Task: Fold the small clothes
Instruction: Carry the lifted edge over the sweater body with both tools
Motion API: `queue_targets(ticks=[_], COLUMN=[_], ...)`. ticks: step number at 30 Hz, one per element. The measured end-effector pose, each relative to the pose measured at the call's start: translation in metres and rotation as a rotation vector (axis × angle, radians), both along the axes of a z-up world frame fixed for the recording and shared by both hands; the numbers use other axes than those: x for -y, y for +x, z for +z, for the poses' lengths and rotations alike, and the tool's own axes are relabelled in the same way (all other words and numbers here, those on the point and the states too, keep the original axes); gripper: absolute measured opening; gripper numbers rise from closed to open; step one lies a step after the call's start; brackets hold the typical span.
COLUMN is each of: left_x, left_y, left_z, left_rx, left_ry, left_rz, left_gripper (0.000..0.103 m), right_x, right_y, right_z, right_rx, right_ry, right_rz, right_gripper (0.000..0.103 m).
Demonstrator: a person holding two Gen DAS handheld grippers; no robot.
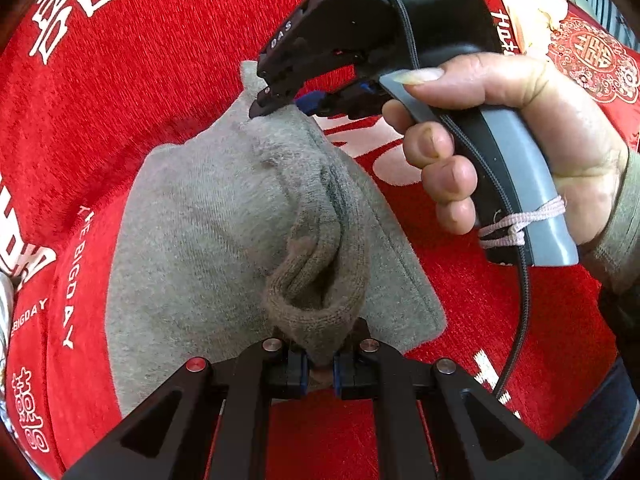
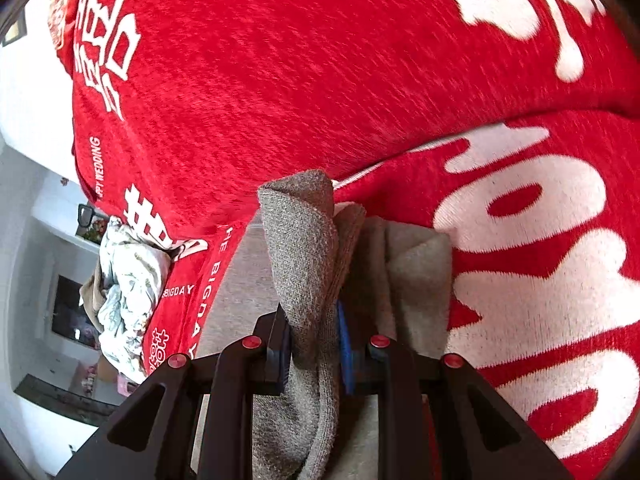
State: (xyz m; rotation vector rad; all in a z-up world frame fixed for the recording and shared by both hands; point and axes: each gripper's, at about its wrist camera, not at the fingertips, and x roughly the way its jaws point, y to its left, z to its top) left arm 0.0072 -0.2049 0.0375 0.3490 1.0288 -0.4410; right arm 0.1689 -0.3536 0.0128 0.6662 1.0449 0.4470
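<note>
Mid-fold: left gripper (image 1: 320,372) and right gripper (image 2: 314,354) are each clamping the grey garment (image 1: 224,216); flattening remaining.

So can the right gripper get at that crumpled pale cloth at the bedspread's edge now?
Probably not: the right gripper is shut on the grey sock, so its jaws are occupied. The crumpled pale cloth lies off to the side, uncovered.

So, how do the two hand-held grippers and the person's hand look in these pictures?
The right gripper is black with a grey handle, a braided black cable and pale pink string tied around its base. The hand holding it wears a grey-green sleeve. The left gripper has black fingers, blue pads, and silver and red bolts.
</note>
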Motion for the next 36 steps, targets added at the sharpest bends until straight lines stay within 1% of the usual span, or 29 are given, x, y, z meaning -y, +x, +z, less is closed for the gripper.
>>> queue_targets(ticks=[9, 12, 16, 21, 24, 27, 30, 32, 36], left_x=[0.001, 0.0, -0.003, -0.007, -0.009, -0.008, -0.003, 0.0, -0.002], left_y=[0.008, 0.007, 0.005, 0.005, 0.007, 0.01, 0.012, 0.014, 0.017], left_z=[-0.009, -0.01, -0.006, 0.005, 0.01, 0.01, 0.0, -0.009, -0.014], left_rx=[-0.018, -0.014, -0.021, -0.016, -0.03, -0.046, -0.054, -0.066, -0.066], left_ry=[-0.01, -0.012, -0.031, -0.066, -0.093, -0.107, -0.08, -0.066, -0.078], left_rz=[0.0, -0.004, 0.002, -0.003, 0.004, 0.0, -0.015, -0.009, -0.009], left_gripper=[0.009, 0.009, 0.009, 0.009, 0.009, 0.009, 0.009, 0.009, 0.009], right_x=[0.011, 0.014, 0.016, 0.021, 0.025, 0.031, 0.037, 0.036, 0.033], right_y=[0.001, -0.001, -0.004, -0.011, -0.01, -0.011, -0.011, -0.011, -0.01], right_z=[-0.024, -0.026, -0.021, 0.002, 0.004, -0.003, -0.015, -0.025, -0.03], right_rx=[-0.039, -0.036, -0.027, 0.033, 0.034, 0.022, -0.006, -0.025, -0.021], right_ry=[0.022, 0.035, 0.045, 0.061, 0.07, 0.082, 0.092, 0.069, 0.068], right_rz=[-0.033, -0.042, -0.056, -0.049, -0.052, -0.067, -0.087, -0.086, -0.083], right_gripper=[0.022, 0.022, 0.022, 0.022, 0.022, 0.022, 0.022, 0.022, 0.024])
